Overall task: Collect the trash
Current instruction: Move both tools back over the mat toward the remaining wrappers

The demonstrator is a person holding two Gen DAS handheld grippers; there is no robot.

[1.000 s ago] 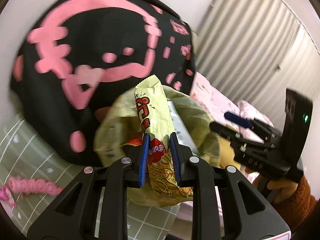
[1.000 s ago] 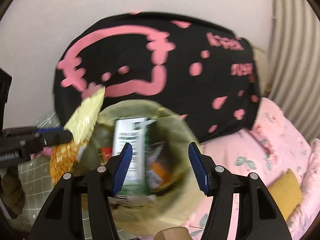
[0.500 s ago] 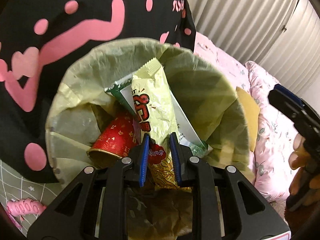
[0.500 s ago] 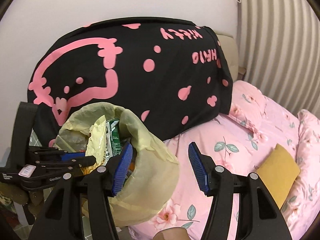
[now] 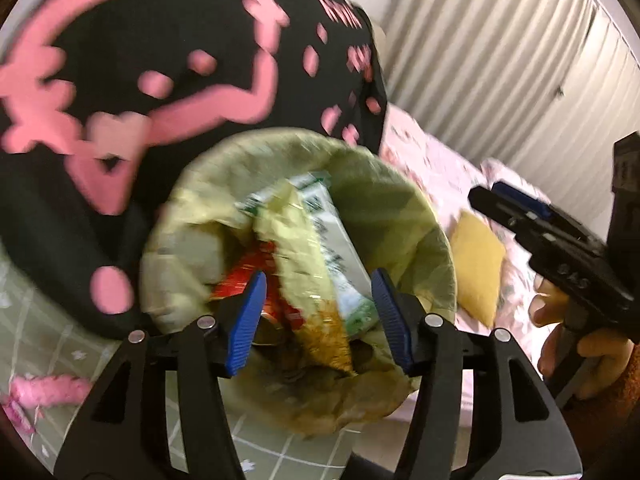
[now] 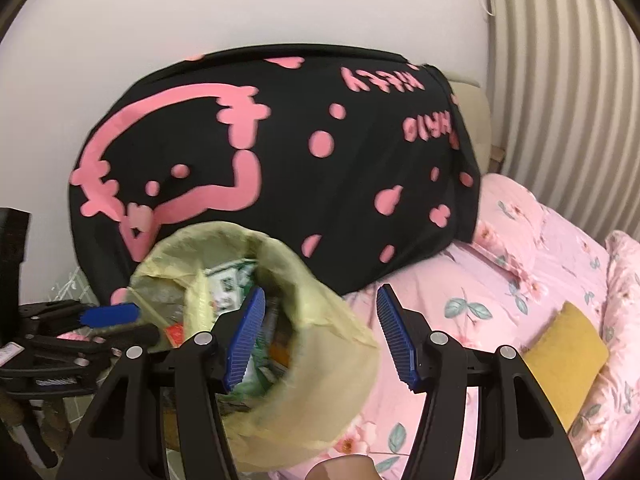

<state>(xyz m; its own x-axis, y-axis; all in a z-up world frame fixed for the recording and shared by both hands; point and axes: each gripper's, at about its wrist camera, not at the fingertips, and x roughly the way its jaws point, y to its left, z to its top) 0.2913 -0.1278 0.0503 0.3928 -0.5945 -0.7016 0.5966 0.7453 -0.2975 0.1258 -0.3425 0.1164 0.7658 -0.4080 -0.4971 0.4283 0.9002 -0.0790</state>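
A: Down in the yellow-green trash bag (image 5: 400, 216), the snack wrapper (image 5: 304, 264). Long axis running up and away from the camera, crimped top end far, orange-gold bottom end near.

B: Pale yellow-green foil, red print mid-length, blurred. Leaning beside a red paper cup (image 5: 244, 276) on its left and a green-and-white packet (image 5: 340, 256) on its right.

A: Left gripper (image 5: 318, 320) opening now, blue pads clear of the wrapper on both sides, gripping nothing.

B: Further right, right gripper (image 6: 320, 336) spread wide too, straddling the bag's rim, left pad inside the mouth, nothing pinched. Bag sitting against the black-and-pink pillow (image 6: 320, 160), pink floral bed (image 6: 520, 280) alongside.
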